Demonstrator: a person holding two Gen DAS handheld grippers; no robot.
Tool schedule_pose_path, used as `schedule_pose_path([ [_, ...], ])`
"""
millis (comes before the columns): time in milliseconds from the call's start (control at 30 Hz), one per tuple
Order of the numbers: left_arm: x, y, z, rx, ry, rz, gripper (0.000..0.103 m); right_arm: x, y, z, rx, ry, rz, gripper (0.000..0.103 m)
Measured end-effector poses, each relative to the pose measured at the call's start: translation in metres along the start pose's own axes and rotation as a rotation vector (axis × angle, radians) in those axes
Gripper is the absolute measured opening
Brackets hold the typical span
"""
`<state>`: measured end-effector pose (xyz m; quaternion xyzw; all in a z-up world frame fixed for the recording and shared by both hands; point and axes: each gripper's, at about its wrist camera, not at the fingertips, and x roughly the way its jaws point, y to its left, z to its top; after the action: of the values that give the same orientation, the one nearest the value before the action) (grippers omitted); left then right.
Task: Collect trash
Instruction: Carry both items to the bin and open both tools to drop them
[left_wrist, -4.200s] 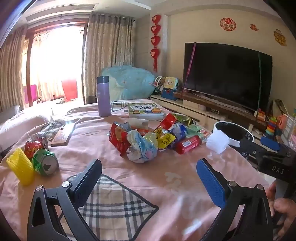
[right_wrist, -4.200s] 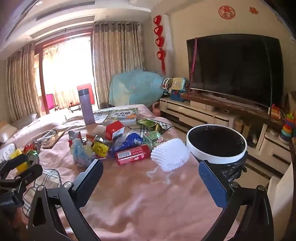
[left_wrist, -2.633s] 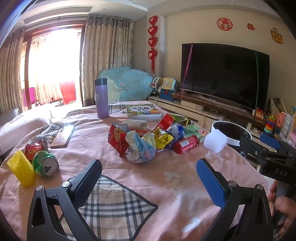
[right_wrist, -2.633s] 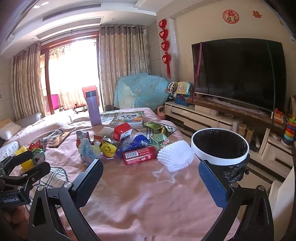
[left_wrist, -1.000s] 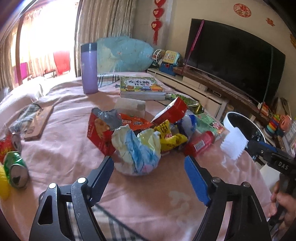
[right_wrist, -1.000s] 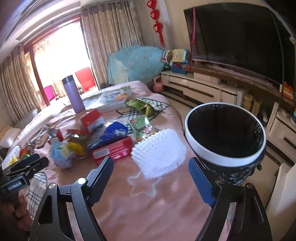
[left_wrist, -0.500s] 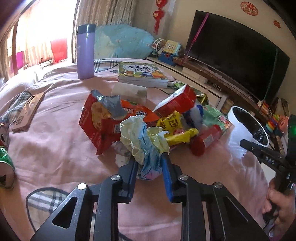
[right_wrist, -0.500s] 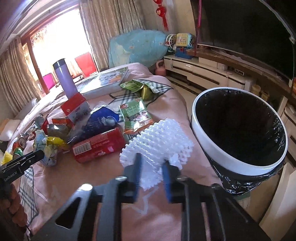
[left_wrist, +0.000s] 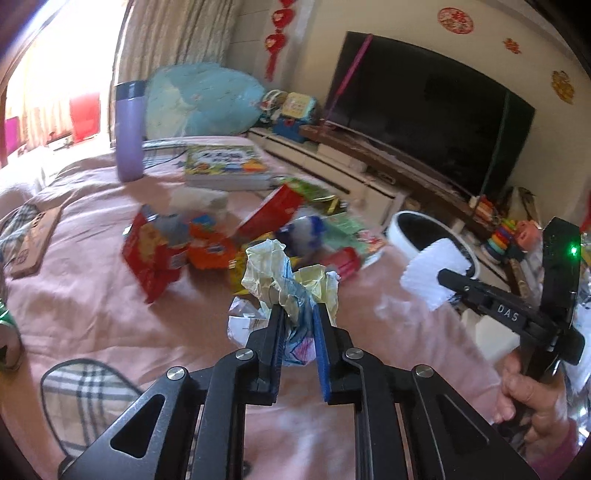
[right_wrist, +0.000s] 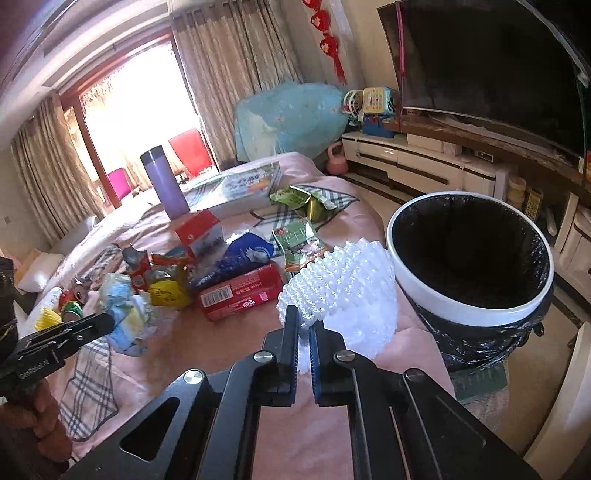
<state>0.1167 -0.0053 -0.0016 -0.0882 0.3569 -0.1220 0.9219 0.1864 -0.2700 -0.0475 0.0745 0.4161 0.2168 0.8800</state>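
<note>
A crumpled yellow, blue and white paper wad (left_wrist: 280, 273) sits pinched between the pads of my left gripper (left_wrist: 298, 310), whose jaws are closing on it at the near edge of the trash pile. The same wad (right_wrist: 122, 306) and left gripper (right_wrist: 107, 319) show at the left of the right wrist view. My right gripper (right_wrist: 303, 317) has its jaws closing tight on the near edge of a white foam fruit net (right_wrist: 343, 280). That net lies beside the black-lined bin with a white rim (right_wrist: 443, 295). The left wrist view shows the net (left_wrist: 436, 266) at the right gripper's tip (left_wrist: 443, 275).
On the pink-covered table lie a red snack box (left_wrist: 151, 254), a red packet (right_wrist: 240, 291), a blue bag (right_wrist: 247, 254) and green wrappers (right_wrist: 295, 240). Further back stand a purple bottle (left_wrist: 129, 133) and a book (left_wrist: 225, 166). Cans (right_wrist: 70, 306) and a yellow net (right_wrist: 48, 317) sit far left.
Both grippers went from wide open to shut, the left on the paper wad and the right on the foam net. The left one has since drawn the wad slightly back from the pile.
</note>
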Motion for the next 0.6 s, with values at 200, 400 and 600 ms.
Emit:
schedule_pose_path([
  [200, 0.019, -0.025, 0.015, 0.072, 0.008, -0.063, 0.014, -0.018, -0.014, 0.008, 0.019, -0.034, 0.006, 0.005],
  [400, 0.058, -0.042, 0.035, 0.117, 0.032, -0.122, 0.014, -0.027, -0.044, 0.022, 0.051, -0.056, -0.016, 0.005],
  [600, 0.098, -0.061, 0.057, 0.155, 0.038, -0.160, 0.014, -0.031, -0.079, 0.033, 0.090, -0.069, -0.048, 0.005],
])
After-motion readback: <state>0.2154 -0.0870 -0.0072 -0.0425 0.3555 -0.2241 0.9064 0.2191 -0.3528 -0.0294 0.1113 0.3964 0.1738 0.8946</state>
